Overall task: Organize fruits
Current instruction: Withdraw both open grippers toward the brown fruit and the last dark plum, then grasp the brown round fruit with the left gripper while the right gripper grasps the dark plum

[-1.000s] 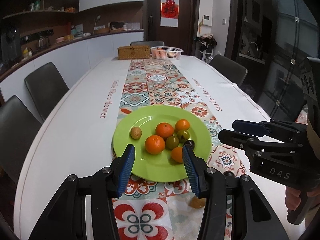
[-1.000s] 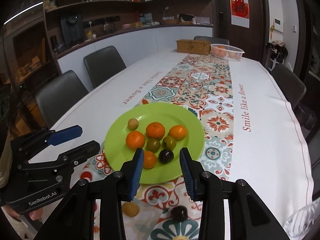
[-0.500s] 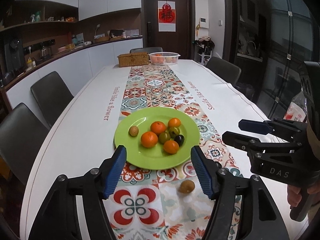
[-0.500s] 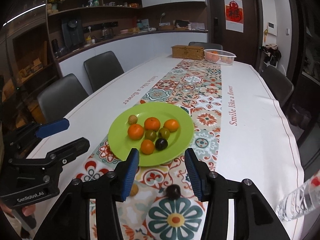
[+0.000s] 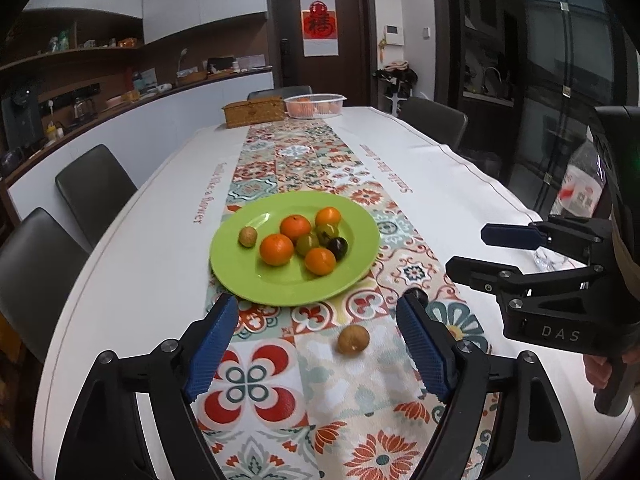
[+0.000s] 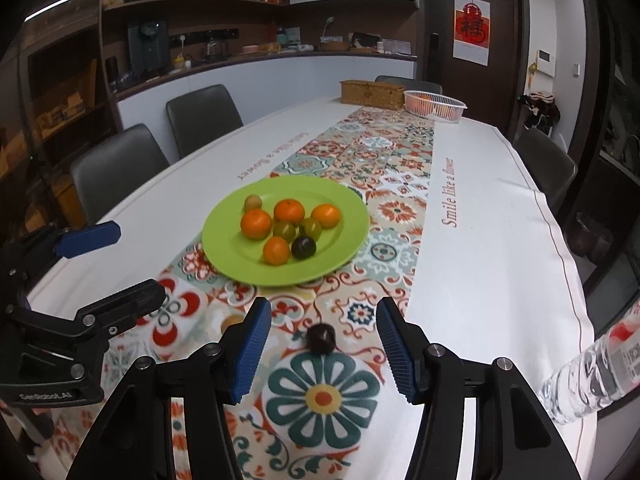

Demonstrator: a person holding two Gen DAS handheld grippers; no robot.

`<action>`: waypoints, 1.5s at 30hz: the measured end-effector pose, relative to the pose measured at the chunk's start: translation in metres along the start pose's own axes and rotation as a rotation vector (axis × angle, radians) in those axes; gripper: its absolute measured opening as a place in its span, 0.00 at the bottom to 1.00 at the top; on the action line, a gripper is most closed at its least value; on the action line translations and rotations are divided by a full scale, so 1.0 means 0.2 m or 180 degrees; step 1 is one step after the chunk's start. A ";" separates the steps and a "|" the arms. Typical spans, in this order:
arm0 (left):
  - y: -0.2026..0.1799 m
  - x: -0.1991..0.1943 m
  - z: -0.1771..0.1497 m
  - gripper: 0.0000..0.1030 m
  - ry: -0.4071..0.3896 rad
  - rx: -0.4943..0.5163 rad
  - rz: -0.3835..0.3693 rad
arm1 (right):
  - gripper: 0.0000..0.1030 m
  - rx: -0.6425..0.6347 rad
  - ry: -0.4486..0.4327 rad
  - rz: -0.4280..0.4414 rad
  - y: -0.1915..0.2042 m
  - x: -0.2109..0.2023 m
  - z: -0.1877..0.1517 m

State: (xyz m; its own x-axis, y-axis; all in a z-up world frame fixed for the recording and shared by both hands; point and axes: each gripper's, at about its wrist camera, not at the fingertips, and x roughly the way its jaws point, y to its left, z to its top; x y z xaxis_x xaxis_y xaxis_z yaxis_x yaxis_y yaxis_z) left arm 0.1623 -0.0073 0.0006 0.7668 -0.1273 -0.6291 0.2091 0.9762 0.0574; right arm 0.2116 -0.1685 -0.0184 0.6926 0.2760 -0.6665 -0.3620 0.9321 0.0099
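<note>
A home dining-kitchen: long dining table, chairs, counter with a kettle.

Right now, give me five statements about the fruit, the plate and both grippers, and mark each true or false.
1. The green plate holds four orange fruits. True.
2. The tan fruit off the plate lies on the patterned runner, between the left gripper fingers in its view. True.
3. The right gripper is shut on the dark fruit. False: its jaws are open, and the fruit lies on the runner.
4. Every fruit is on the plate. False: two lie on the runner in front of it.
5. The left gripper is open and empty. True.
</note>
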 end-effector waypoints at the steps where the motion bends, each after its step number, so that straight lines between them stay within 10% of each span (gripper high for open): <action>1: -0.01 0.01 -0.01 0.78 0.0012 0.0004 -0.0023 | 0.54 -0.0007 0.0010 -0.0002 0.00 0.00 -0.01; 24: -0.05 0.32 -0.20 0.78 0.0453 0.0192 -0.0337 | 0.54 -0.0115 0.0455 0.0068 -0.02 0.26 -0.18; 45: -0.04 0.48 -0.15 0.28 0.0647 -0.0022 -0.0613 | 0.29 -0.0059 0.0580 0.0236 -0.02 0.44 -0.14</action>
State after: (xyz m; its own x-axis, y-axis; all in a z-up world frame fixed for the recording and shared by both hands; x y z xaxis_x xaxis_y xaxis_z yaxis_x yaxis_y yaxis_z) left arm 0.2160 -0.0213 -0.0838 0.5757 -0.2735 -0.7706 0.3347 0.9387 -0.0831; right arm 0.2556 -0.1540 -0.0976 0.5398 0.2953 -0.7883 -0.4206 0.9058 0.0514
